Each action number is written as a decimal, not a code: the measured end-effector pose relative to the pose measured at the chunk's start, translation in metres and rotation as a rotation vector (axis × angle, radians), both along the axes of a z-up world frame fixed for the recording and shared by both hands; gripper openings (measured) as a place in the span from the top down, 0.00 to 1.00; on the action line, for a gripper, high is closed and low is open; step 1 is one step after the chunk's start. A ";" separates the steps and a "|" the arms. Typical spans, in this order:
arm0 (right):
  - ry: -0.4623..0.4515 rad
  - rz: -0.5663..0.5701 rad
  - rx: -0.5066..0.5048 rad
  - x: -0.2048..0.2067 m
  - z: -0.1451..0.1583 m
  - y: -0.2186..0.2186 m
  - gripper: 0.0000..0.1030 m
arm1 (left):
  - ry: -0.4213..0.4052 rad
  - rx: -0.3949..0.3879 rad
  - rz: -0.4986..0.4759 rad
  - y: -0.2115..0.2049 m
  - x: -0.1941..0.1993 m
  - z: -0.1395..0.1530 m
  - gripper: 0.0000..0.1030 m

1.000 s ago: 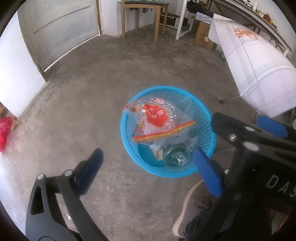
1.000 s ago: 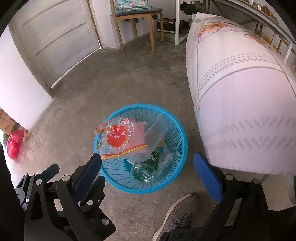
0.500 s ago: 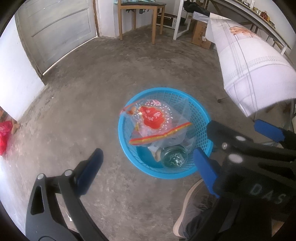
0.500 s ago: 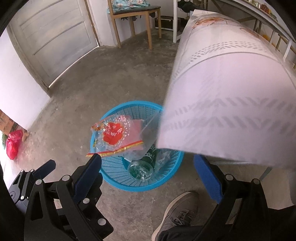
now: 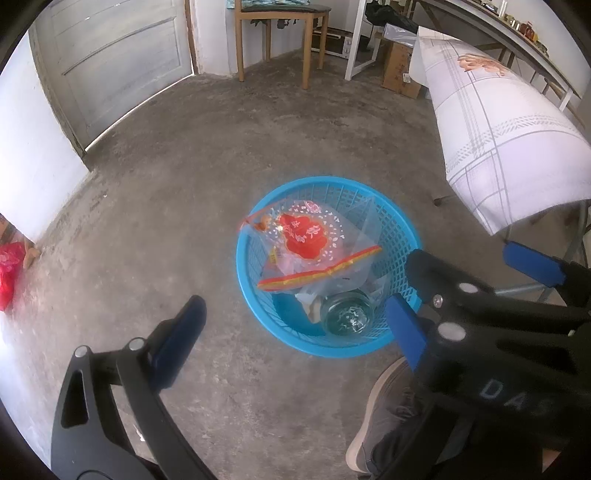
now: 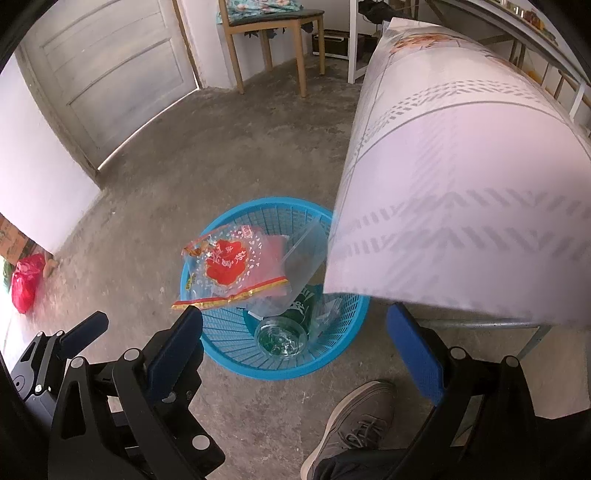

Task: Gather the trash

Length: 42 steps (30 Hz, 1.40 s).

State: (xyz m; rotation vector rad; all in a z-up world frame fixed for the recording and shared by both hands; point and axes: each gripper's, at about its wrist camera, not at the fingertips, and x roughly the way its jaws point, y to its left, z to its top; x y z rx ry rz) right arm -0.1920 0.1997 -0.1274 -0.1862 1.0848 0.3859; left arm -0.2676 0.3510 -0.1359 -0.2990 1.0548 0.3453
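A blue plastic basket (image 5: pixel 399 229) stands on the concrete floor; it also shows in the right wrist view (image 6: pixel 343 354). In it lie a clear bag with a red print (image 5: pixel 303 236) (image 6: pixel 225 262) and a clear green bottle (image 5: pixel 347 317) (image 6: pixel 282 338), bottom up. My left gripper (image 5: pixel 295 332) is open and empty, above the basket's near left rim. My right gripper (image 6: pixel 295 343) is open and empty above the basket; it shows in the left wrist view (image 5: pixel 461 291) at the right.
A table with a white patterned cloth (image 6: pixel 461 184) (image 5: pixel 498 129) overhangs the basket's right side. A wooden chair (image 5: pixel 277 33) and a grey door (image 5: pixel 110 62) are at the back. A red bag (image 6: pixel 24 284) lies at the left wall. The person's shoe (image 6: pixel 354 417) is near the basket.
Both grippers have risen and pulled back a little from the basket; the tablecloth edge now covers more of the right wrist view. Both stay open and empty.
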 end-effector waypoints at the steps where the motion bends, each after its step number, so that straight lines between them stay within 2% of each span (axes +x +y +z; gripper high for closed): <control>1: 0.003 0.004 -0.003 -0.001 -0.001 0.001 0.06 | 0.000 0.002 0.000 0.000 0.000 0.000 0.09; 11: 0.000 0.048 -0.025 -0.007 -0.004 0.009 0.06 | 0.002 0.001 -0.002 0.003 0.001 0.001 0.09; 42: 0.005 0.077 -0.038 -0.009 -0.005 0.010 0.06 | 0.001 -0.002 -0.005 0.003 -0.002 0.000 0.09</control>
